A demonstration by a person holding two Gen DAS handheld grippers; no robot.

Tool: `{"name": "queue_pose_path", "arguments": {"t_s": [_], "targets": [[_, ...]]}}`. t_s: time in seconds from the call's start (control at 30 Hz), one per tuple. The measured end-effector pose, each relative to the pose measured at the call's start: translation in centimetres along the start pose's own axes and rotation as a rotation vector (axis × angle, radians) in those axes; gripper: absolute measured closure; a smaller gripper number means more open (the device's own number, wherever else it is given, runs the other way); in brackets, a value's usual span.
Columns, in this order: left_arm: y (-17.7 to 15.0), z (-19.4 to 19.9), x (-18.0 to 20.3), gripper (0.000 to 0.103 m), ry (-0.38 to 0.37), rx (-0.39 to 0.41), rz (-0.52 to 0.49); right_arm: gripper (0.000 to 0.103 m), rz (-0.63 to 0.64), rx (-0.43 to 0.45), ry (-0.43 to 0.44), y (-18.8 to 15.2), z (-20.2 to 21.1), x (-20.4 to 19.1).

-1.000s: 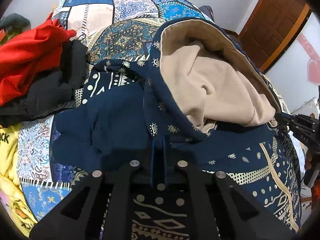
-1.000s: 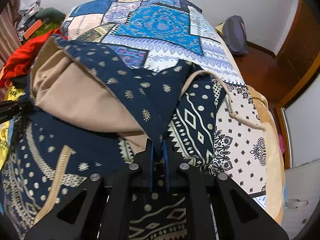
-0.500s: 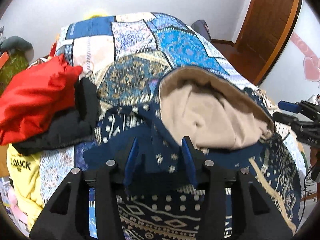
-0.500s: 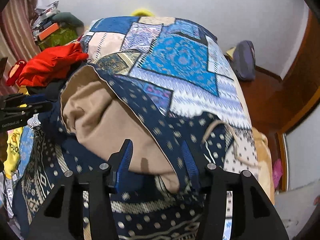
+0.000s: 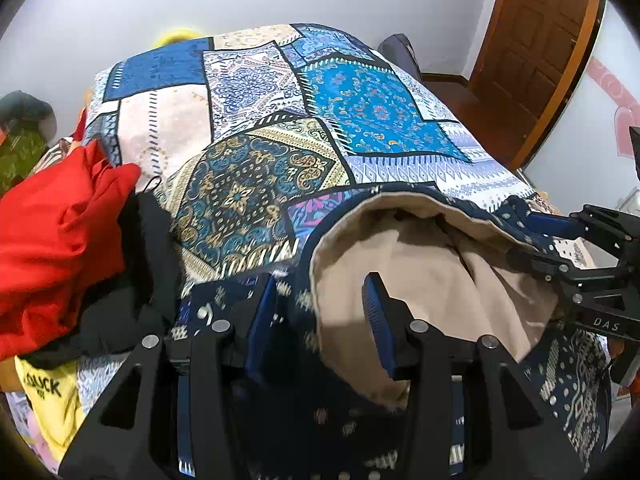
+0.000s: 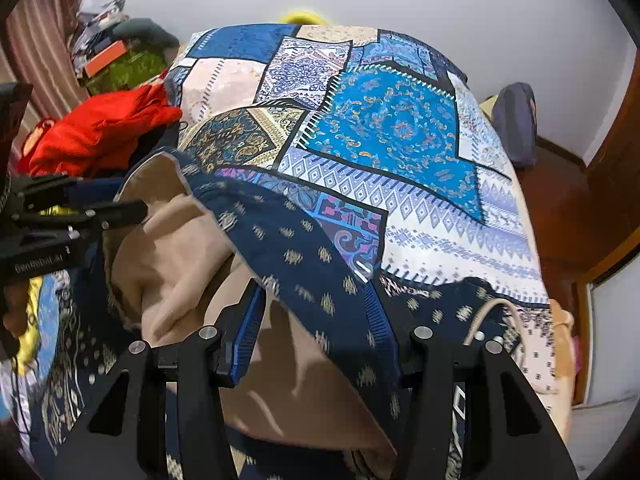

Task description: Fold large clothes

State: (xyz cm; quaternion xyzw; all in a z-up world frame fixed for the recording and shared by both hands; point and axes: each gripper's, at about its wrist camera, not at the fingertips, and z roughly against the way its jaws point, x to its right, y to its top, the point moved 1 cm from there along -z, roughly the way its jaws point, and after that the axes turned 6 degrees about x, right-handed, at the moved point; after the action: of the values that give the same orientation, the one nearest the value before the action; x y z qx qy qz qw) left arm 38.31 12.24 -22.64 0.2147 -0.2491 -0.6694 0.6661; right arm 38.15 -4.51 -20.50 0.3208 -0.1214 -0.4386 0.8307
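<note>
A large navy patterned hoodie (image 5: pixel 304 408) with a beige lining (image 5: pixel 424 264) lies on the near part of the bed, its hood open toward the far side. It also shows in the right wrist view (image 6: pixel 316 272), lining (image 6: pixel 176 240) exposed. My left gripper (image 5: pixel 320 320) is open and empty above the hood's left edge. My right gripper (image 6: pixel 316 324) is open and empty above the hood's right side. Each gripper shows in the other's view, the right one (image 5: pixel 568 240) and the left one (image 6: pixel 80 212).
The bed has a blue patchwork cover (image 5: pixel 360 108). A red garment (image 5: pixel 60 224) on a black one (image 5: pixel 148 256) and a yellow one (image 5: pixel 44 392) lie at the left. A wooden door (image 5: pixel 536 48) is at the right. A drawstring (image 6: pixel 492 312) lies right of the hood.
Both grippers were shut on the hoodie's fabric, opened and let it go, then drew back and up. The hood has dropped onto the bed.
</note>
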Motion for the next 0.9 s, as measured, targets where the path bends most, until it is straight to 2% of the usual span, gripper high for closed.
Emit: {"name": "queue_pose_path", "arguments": {"t_s": [0.2,0.27,0.33,0.4,0.43,0.47,0.5,0.67,0.9], "targets": [[0.7,-1.7,0.8,0.058,-0.008,0.013,-0.028,0.056,-0.084,-0.001,0.022,0.2,-1.6,1.4],[1.0,-2.0,1.0,0.063,-0.018,0.018,-0.030,0.068,-0.100,0.008,0.033,0.3,-1.7,1.9],[1.2,-2.1,1.2,0.067,-0.027,0.023,-0.029,0.089,-0.102,0.012,0.062,0.4,-1.7,2.1],[1.2,-2.1,1.5,0.072,-0.030,0.033,-0.040,0.091,-0.103,0.026,0.059,0.4,-1.5,2.3],[1.2,-2.1,1.7,0.081,-0.029,0.035,-0.050,0.094,-0.104,0.035,0.066,0.4,-1.2,2.3],[1.1,-2.1,1.9,0.092,-0.033,0.028,-0.060,0.094,-0.104,0.038,0.077,0.4,-1.0,2.3],[1.1,-2.0,2.0,0.097,-0.041,0.024,-0.066,0.095,-0.104,0.041,0.086,0.4,-0.7,2.3],[1.0,0.3,2.6,0.097,-0.102,0.036,-0.077,0.097,-0.084,0.072,0.108,0.7,1.7,1.9],[0.2,5.8,4.0,0.097,-0.194,0.072,-0.087,0.097,-0.041,0.119,0.158,0.0,6.8,0.7]]}}
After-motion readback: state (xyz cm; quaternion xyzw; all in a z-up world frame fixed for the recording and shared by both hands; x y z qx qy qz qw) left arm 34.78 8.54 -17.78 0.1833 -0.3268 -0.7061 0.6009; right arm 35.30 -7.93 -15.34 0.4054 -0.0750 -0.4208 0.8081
